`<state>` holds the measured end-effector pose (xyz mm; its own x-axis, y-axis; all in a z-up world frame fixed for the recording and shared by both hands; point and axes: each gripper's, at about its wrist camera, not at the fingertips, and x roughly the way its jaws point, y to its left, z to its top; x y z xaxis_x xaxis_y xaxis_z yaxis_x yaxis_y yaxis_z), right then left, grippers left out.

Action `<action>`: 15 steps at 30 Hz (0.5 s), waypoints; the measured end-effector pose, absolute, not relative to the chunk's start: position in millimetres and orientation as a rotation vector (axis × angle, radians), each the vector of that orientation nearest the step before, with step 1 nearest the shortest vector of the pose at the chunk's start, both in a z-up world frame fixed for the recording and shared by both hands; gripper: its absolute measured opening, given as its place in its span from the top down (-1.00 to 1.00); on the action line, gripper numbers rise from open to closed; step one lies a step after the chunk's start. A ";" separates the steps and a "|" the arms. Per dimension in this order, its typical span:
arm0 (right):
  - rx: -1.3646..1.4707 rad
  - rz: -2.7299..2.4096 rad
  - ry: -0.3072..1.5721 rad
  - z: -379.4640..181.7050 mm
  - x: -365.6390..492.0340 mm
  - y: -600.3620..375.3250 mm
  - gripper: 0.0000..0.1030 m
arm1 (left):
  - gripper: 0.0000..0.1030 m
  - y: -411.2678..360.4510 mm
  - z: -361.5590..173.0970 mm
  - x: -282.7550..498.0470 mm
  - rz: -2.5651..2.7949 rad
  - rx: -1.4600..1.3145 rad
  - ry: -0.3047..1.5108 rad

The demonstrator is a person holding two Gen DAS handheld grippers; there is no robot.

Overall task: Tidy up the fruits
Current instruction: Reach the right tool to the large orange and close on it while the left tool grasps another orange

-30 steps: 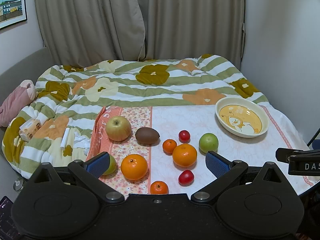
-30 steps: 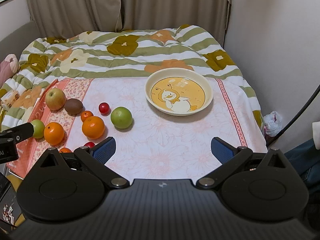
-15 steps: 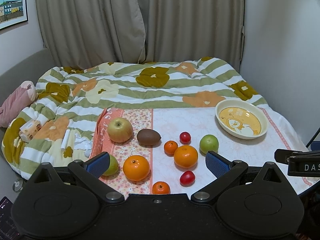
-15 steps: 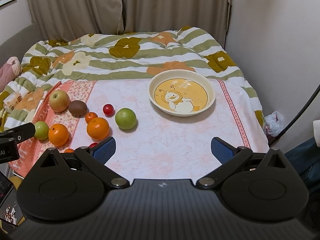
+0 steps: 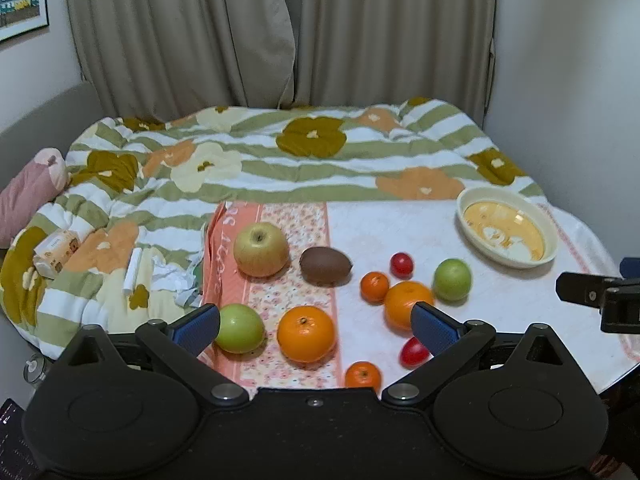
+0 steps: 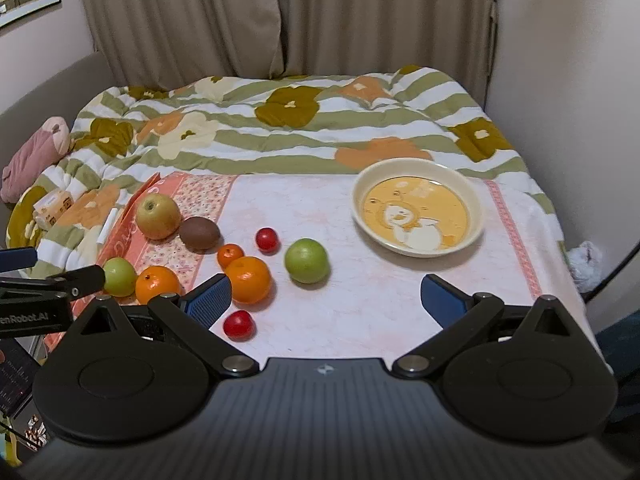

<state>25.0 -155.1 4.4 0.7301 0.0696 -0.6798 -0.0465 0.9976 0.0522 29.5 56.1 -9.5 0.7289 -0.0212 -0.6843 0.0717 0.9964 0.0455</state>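
- Bare tabletop [image 6: 320, 320] between the fruit cluster and the right edge; bowl [image 6: 478, 204] far right.
- Left hand-held gripper [image 5: 316, 326]: jaws apart, orange [image 5: 306, 334] between fingertips.
- Right hand-held gripper [image 6: 326, 300]: spread, green apple [image 6: 307, 261] just ahead.

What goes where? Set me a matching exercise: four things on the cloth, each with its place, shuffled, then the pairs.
Things:
1. kiwi
2. bowl
3. yellow apple
4. right tongs

Places:
A. far right of the cloth, with no fruit in it
B. open, above bare cloth
C. just right of the yellow apple
D. on the orange-patterned strip, farthest left of these

Pairs: 1-C, 2-A, 3-D, 4-B
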 end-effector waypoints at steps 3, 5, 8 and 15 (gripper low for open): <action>0.025 0.078 0.766 -12.2 38.8 -140.3 -1.00 | -0.96 66.4 -27.9 41.7 -0.059 0.063 0.782; 0.025 0.090 0.781 -25.3 48.7 -132.6 -1.00 | -0.95 70.0 -40.6 49.1 -0.065 0.056 0.803; 0.042 0.098 0.805 -48.6 63.0 -121.1 -1.00 | -0.95 75.7 -60.2 59.9 -0.062 0.045 0.835; 0.083 0.101 0.834 -89.4 91.8 -101.9 -1.00 | -0.90 89.6 -94.6 80.6 -0.063 -0.037 0.897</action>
<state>91.8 -101.9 -89.4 0.6675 0.1216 -0.7346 -0.0567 0.9920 0.1126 80.6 89.6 -94.6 0.6221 -0.0706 -0.7798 0.0398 0.9975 -0.0586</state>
